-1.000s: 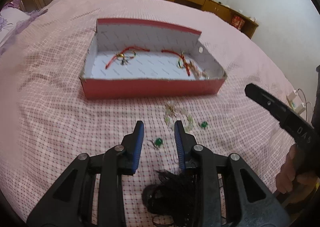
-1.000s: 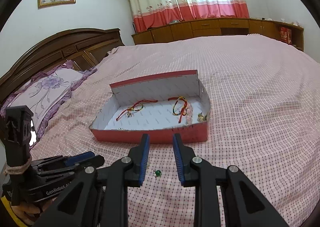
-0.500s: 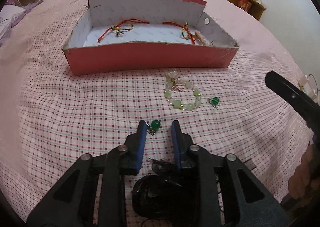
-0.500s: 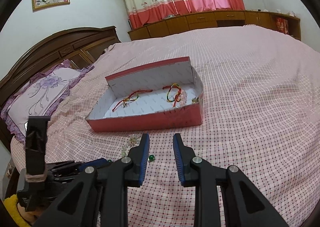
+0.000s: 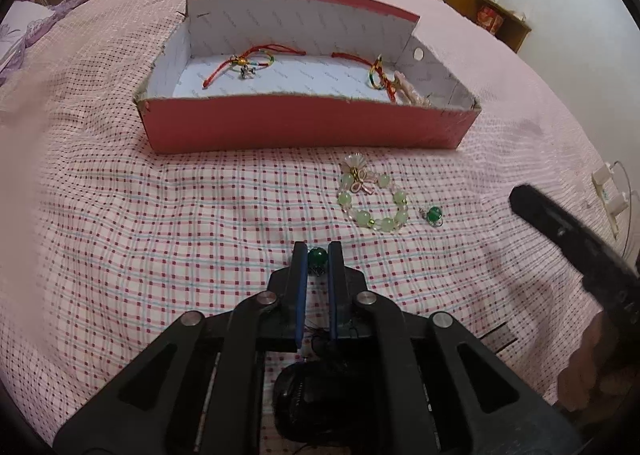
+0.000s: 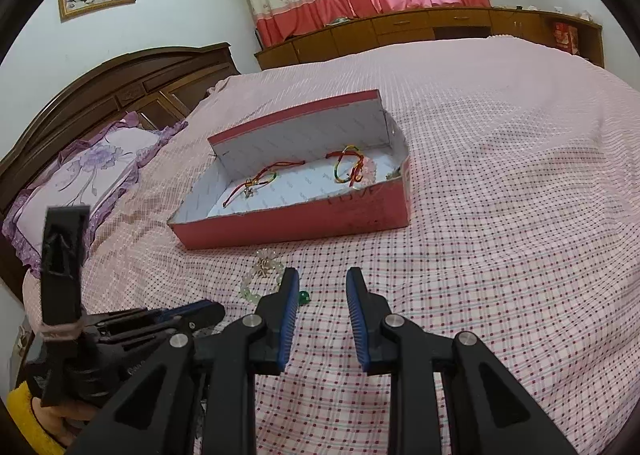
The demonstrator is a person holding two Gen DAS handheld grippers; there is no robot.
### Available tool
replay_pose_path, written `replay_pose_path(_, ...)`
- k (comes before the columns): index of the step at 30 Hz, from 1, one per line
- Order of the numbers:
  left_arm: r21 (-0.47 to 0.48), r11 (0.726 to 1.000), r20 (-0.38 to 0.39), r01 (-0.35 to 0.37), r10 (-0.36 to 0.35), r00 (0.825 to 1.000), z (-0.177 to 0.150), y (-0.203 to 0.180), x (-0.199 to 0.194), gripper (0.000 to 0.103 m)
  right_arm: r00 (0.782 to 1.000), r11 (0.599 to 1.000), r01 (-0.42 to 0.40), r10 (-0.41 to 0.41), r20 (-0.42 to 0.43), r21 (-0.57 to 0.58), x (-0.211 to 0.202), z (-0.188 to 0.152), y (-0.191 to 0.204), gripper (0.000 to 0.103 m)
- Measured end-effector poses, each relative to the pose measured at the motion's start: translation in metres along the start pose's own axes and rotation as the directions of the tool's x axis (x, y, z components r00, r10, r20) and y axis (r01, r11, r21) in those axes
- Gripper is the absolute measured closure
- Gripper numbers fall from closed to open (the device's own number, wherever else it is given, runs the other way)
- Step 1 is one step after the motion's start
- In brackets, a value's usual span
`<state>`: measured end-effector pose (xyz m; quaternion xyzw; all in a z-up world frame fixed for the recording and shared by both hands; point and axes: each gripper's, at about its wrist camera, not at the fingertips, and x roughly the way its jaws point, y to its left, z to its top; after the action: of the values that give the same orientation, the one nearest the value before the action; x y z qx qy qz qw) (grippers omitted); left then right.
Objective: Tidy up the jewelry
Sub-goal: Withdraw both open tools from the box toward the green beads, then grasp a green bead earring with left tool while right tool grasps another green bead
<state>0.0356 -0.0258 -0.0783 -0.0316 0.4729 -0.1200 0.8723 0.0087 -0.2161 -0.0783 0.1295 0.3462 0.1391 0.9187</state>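
A red cardboard box with a white inside lies on the checked bedspread and holds two red cord bracelets. In front of it lie a pale green bead bracelet and a green bead earring. My left gripper has closed its jaws around a second green bead earring on the bedspread. My right gripper is open and empty, low over the bedspread; the bead bracelet and a green bead show just left of its left finger.
The box sits mid-bed. A purple pillow and dark headboard are at the left, wooden cabinets behind. A black tassel lies under the left gripper. The right gripper's arm reaches in at the right.
My left gripper has lowered toward the bedspread and narrowed its jaws around the green bead earring. The right gripper has drifted back and to the right, staying open.
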Motion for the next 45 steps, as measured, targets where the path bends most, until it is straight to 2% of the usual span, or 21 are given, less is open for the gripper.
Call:
replay_pose_path(6,-0.051,0.999,0.056,0.016,-0.013,0.998,0.004,0.015,-0.024,0.102,1.0,1.0,-0.005,0.005,-0.021,-0.019,0.007,-0.002,0.006,0.076)
replay_pose_path(16,-0.073,0.996,0.118,-0.054,0.063,0.991,0.006,0.031,-0.05,0.102,0.997,0.999,-0.01,0.006,-0.074,-0.048,0.03,-0.007,0.02,0.076)
replay_pose_path(33,-0.103,0.993,0.127,-0.054,0.067,0.99,0.008,0.039,-0.046,0.102,0.991,0.995,0.041,-0.053,-0.124,-0.096,0.066,-0.015,0.027,0.078)
replay_pose_path(37,-0.102,0.993,0.126,-0.054,0.067,0.99,0.008,0.038,-0.046,0.102,0.989,0.991,0.051,-0.067,-0.134,-0.121,0.075,-0.015,0.029,0.088)
replay_pose_path(45,-0.098,0.994,0.139,-0.055,0.068,0.988,0.009,0.036,-0.051,0.102,0.991,0.993,0.042,-0.056,-0.123,-0.108,0.07,-0.016,0.026,0.089)
